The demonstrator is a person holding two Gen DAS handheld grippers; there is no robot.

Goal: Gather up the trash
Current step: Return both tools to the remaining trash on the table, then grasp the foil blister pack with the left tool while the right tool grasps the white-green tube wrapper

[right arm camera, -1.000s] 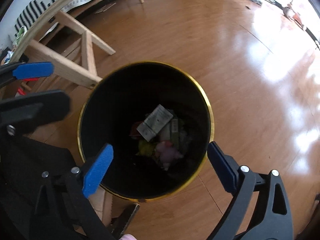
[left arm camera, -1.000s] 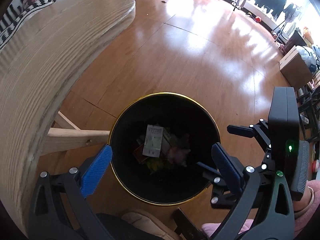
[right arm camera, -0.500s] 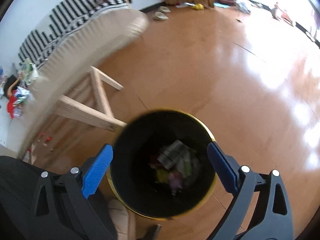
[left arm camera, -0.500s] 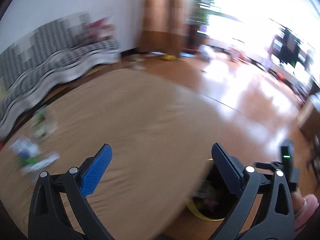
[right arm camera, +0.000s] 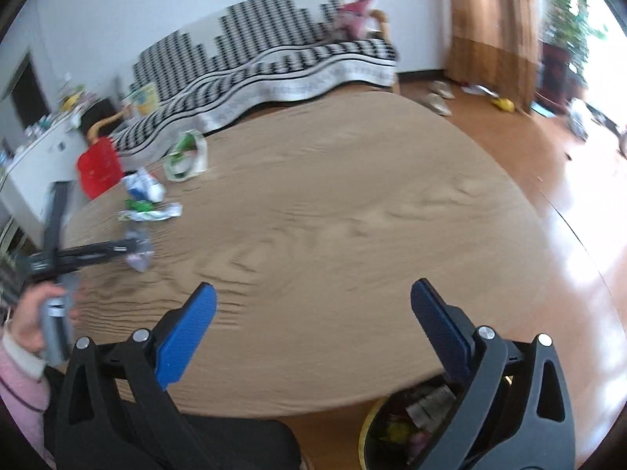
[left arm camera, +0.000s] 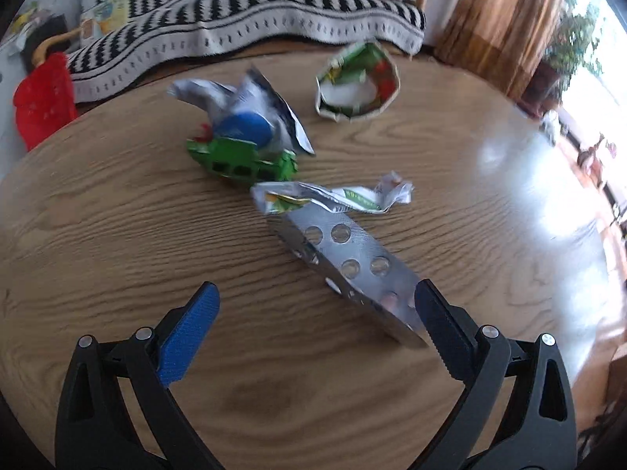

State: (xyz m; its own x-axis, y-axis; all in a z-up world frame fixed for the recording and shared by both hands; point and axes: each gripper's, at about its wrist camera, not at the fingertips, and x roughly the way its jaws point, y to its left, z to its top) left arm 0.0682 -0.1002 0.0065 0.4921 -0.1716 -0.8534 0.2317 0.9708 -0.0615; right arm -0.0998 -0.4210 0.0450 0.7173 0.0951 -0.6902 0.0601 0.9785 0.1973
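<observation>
Two sets of blue-padded tongs are spread wide with nothing between their pads. Nearest the right gripper (right arm camera: 313,327), below the table's edge, the gold-rimmed black trash bin (right arm camera: 372,423) shows a sliver of its inside, holding crumpled paper and yellow and pink scraps. A second ago both cameras looked straight down into that bin; they have since swung up over the wooden table (left arm camera: 117,235).

The left gripper (left arm camera: 315,311) hovers low over the tabletop, and a silver pill blister sheet (left arm camera: 348,264) lies just ahead, its near end beside the right-hand pad. Touching the sheet's far end is a crumpled white-and-green wrapper (left arm camera: 333,199). Beyond it sit a green cardboard piece (left arm camera: 239,160) and a silver foil packet (left arm camera: 243,105) with a blue patch, then a torn green-and-red paper ring (left arm camera: 358,82). Farthest off, a striped sofa (left arm camera: 243,27) lines the wall.
</observation>
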